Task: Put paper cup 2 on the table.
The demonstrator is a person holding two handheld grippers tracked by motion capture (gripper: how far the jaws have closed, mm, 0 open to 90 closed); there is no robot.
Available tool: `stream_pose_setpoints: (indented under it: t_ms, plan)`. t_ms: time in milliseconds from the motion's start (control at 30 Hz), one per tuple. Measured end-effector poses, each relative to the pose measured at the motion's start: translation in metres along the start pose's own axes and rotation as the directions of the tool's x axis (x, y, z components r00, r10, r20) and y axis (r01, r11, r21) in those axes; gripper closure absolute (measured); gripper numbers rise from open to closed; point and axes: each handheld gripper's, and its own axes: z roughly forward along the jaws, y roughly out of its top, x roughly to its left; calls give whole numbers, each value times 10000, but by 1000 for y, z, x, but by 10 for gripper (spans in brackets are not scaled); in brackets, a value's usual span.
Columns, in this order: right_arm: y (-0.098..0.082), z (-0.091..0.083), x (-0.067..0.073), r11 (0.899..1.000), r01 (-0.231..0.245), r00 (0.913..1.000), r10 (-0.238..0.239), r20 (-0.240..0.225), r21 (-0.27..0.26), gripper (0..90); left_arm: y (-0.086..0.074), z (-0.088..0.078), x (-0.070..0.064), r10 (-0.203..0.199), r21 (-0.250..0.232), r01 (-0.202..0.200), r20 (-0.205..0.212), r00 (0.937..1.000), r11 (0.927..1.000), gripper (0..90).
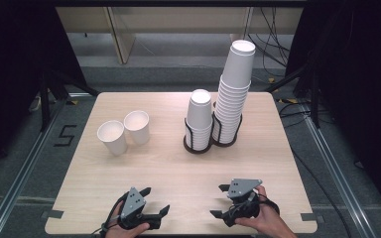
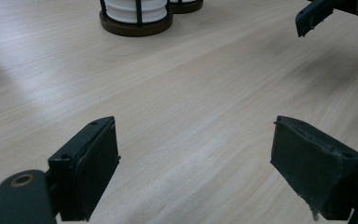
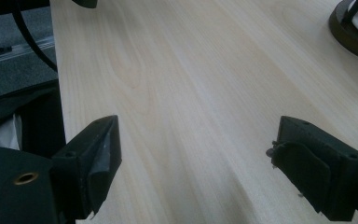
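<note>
Two grippers sit low at the near edge of the table (image 1: 178,168), the left gripper (image 1: 155,202) and the right gripper (image 1: 220,201), each held in a hand with jaws spread wide and nothing but bare wood between them. Ahead of the left jaws stand two loose cups (image 1: 112,137) side by side. Farther off beyond the right jaws, two cup stacks rise from two dark holders (image 1: 197,144): a short stack (image 1: 199,116) and a tall stack (image 1: 234,94).

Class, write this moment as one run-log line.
left gripper: open, empty, near edge | right gripper: open, empty | two loose paper cups | two cup stacks in holders
</note>
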Motion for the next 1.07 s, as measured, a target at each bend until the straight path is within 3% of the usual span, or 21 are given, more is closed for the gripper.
stream_pose_setpoints:
  t_ms: [500, 767, 867, 1067]
  plan:
    - [-2, 6, 2, 9997, 161, 9999, -160, -59, 185, 158, 0, 4, 5, 95, 99, -95, -82, 9999, 9999, 144]
    - [-4, 5, 3, 9995, -114, 9999, 117, -109, 304, 158, 1, 6, 4, 95, 96, -94, -65, 9999, 9999, 144]
    - [-4, 6, 1, 9997, 49, 9999, -46, -111, 251, 158, 1, 8, 5, 80, 15, -80, 7, 10000, 10000, 144]
    - [-5, 5, 0, 9996, -121, 9999, 123, -83, 259, 158, 3, 8, 6, 183, 239, -181, -87, 9998, 9996, 144]
